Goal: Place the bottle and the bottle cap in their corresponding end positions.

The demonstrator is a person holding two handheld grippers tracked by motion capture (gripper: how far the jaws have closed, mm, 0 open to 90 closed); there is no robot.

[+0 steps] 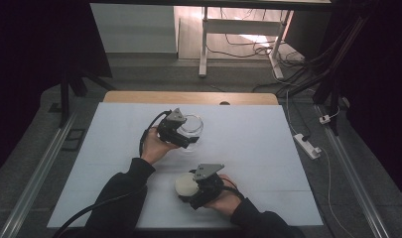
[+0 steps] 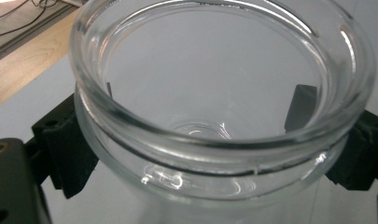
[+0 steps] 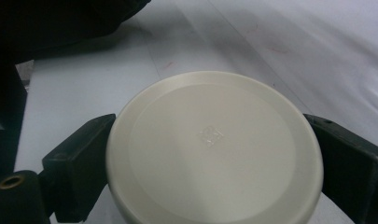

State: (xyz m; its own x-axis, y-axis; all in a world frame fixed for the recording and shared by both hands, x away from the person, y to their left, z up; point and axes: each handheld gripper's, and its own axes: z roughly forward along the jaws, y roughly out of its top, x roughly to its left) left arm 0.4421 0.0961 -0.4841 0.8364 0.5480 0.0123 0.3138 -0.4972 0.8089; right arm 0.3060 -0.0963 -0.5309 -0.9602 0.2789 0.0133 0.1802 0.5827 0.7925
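A clear glass jar (image 1: 191, 126) with no lid stands on the white table (image 1: 248, 144). My left gripper (image 1: 181, 135) is shut on it; in the left gripper view the black jaws press both sides of the glass jar (image 2: 214, 93) below its thick rim. Nearer the front edge, my right gripper (image 1: 191, 191) is shut on a round cream lid (image 1: 186, 185). In the right gripper view the cream lid (image 3: 213, 149) lies flat between the two jaws, its top face toward the camera.
The table's wooden back edge (image 1: 188, 97) borders the white surface. Beyond it are a white desk frame (image 1: 204, 44) and floor cables (image 1: 248, 49). A power strip (image 1: 307, 145) lies on the floor at the right. A dark sleeve (image 3: 60, 23) crosses the right gripper view.
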